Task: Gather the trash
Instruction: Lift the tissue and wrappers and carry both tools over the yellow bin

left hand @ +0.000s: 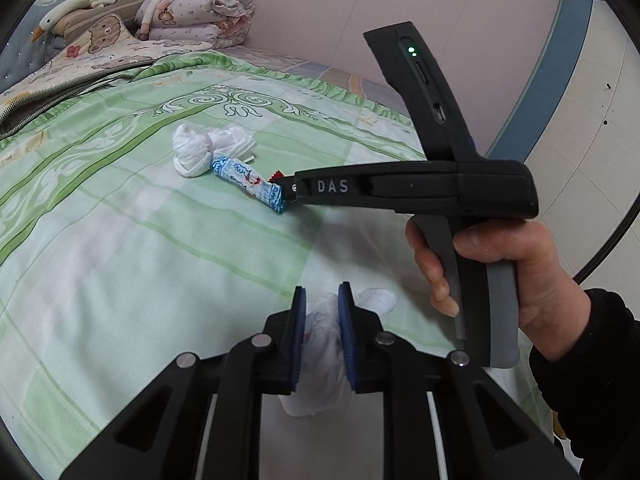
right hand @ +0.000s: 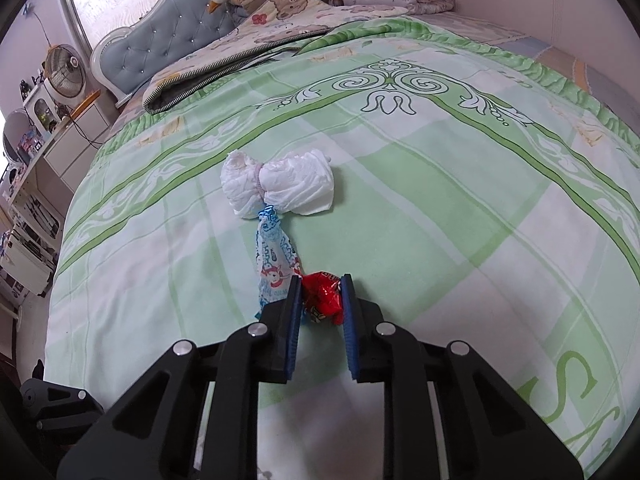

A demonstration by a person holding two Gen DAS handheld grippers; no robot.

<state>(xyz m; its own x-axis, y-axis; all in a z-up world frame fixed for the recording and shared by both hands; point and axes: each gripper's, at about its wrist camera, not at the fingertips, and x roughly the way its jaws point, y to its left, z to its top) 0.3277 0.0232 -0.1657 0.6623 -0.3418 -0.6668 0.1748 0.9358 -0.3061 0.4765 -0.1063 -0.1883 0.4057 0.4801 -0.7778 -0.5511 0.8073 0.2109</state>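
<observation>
In the left wrist view the left gripper (left hand: 322,298) pinches a white crumpled tissue (left hand: 320,344) on the green bedspread (left hand: 120,240) — and in the right wrist view the right gripper (right hand: 320,286) clamps a red wrapper (right hand: 323,298) beside a blue-and-white wrapper (right hand: 274,260).

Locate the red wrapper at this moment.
In the right wrist view, the red wrapper sits pinched in the right hand-held gripper, on the green bedspread, just right of the blue-and-white wrapper.
</observation>
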